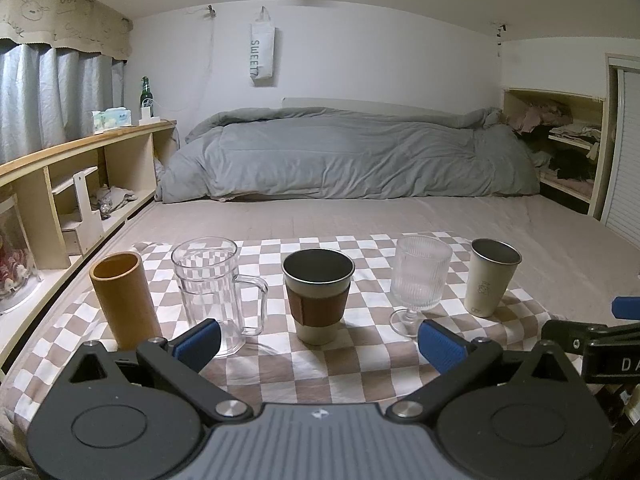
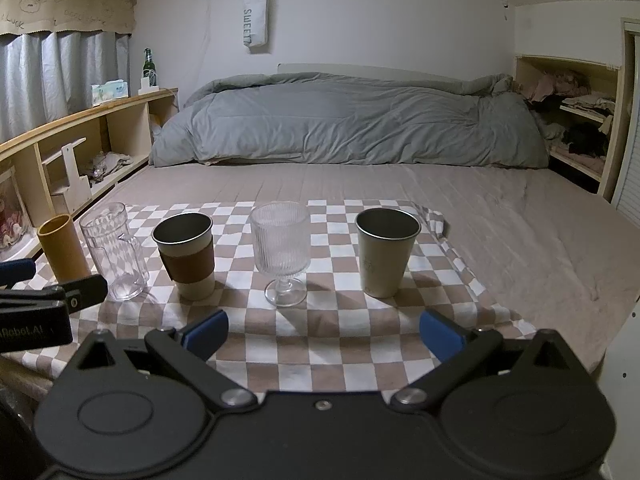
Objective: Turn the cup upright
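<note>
Several cups stand upright in a row on a checkered cloth (image 1: 320,364) on the bed. From left: a tan cylinder cup (image 1: 124,300), a clear handled mug (image 1: 216,292), a steel cup with a brown sleeve (image 1: 318,296), a ribbed stemmed glass (image 1: 418,280) and a cream steel cup (image 1: 490,278). In the right wrist view they are the tan cup (image 2: 64,248), mug (image 2: 114,250), sleeved cup (image 2: 186,254), glass (image 2: 282,252) and cream cup (image 2: 384,252). My left gripper (image 1: 320,344) is open and empty, before the sleeved cup. My right gripper (image 2: 324,330) is open and empty, before the glass.
A grey duvet (image 1: 348,152) lies at the far end of the bed. A wooden shelf (image 1: 80,168) runs along the left with a bottle (image 1: 146,96) and tissue box. Open shelves with clothes (image 1: 560,148) are at the right. Bare mattress lies beyond the cloth.
</note>
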Tool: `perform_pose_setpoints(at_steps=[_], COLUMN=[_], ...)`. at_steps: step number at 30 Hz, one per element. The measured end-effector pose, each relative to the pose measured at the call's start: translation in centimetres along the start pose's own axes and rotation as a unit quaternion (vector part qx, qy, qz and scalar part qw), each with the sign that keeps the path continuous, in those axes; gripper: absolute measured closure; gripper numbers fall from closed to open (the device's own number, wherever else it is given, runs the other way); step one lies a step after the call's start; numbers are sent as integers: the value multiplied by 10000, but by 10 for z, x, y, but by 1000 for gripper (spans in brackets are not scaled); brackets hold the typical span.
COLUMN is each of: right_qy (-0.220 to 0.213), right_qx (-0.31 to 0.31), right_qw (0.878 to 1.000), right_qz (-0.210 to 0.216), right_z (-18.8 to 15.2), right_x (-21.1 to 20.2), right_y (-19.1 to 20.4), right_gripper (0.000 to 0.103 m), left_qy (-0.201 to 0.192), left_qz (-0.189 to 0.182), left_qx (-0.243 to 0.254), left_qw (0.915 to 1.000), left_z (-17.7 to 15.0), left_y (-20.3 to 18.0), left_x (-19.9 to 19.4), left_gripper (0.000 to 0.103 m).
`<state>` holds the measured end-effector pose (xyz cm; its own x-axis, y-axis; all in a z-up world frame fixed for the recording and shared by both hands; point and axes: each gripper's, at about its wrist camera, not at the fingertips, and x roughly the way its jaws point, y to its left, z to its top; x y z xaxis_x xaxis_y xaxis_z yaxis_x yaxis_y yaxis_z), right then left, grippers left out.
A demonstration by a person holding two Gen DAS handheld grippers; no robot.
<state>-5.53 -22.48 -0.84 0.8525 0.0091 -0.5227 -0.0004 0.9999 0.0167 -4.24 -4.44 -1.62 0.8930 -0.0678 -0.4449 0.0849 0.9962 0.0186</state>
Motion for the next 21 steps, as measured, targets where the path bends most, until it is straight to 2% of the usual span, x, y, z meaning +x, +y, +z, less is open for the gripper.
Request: perform_pose_setpoints(at_steps=[21], right_qy=[-4], right_qx=[-12], right_qw=[10000], right_qz=[0], right_z=[0], right_x=[-1], right_y=[0], right_gripper=[0], left_qy=[6], left_qz=[7], left_qx=[-2], left_qw=[10000], left_z=[0], left_y=[1], left_x=[-1], left_gripper=[0])
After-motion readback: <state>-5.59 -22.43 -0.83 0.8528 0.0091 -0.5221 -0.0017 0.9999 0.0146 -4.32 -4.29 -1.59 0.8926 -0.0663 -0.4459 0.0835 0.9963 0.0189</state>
